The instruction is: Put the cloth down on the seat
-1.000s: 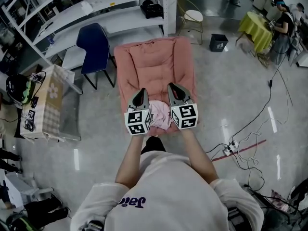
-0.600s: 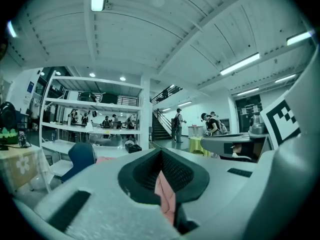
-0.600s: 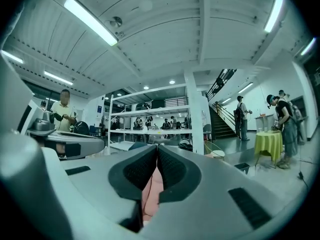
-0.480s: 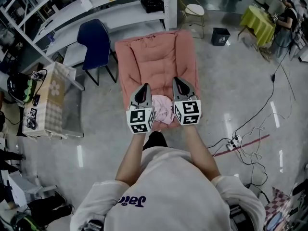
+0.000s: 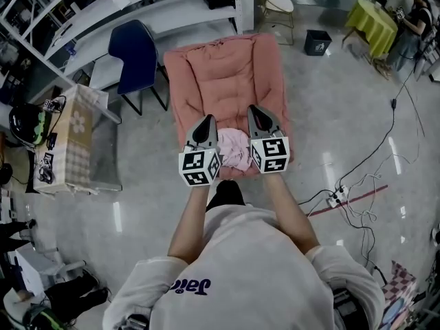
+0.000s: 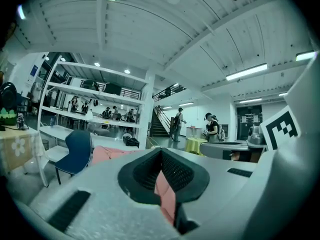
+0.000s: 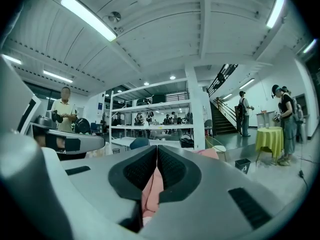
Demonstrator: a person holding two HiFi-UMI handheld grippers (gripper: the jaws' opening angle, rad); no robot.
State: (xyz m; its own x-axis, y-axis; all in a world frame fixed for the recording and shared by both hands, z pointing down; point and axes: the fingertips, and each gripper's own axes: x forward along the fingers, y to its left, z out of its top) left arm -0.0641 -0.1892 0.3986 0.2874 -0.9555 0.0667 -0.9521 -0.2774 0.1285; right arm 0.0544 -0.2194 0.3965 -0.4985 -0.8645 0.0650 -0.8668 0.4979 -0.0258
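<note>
The light pink cloth (image 5: 234, 150) hangs bunched between my two grippers, over the front end of the salmon padded seat (image 5: 223, 74). My left gripper (image 5: 207, 120) is shut on the cloth's left side, and pink fabric (image 6: 167, 196) shows in its closed jaws in the left gripper view. My right gripper (image 5: 255, 109) is shut on the right side, with a fold of the cloth (image 7: 150, 191) pinched between its pads. Both grippers point level toward the seat's backrest. Whether the cloth's underside touches the cushion is hidden.
A dark blue chair (image 5: 134, 53) stands left of the seat, before white shelving (image 5: 158, 5). A small table with a patterned cover (image 5: 72, 139) is further left. A gold-framed stool (image 5: 275, 9), a black bin (image 5: 316, 41) and floor cables (image 5: 357, 191) lie to the right.
The head view has shifted a little. Both grippers stay side by side over the seat's front with the cloth between them.
</note>
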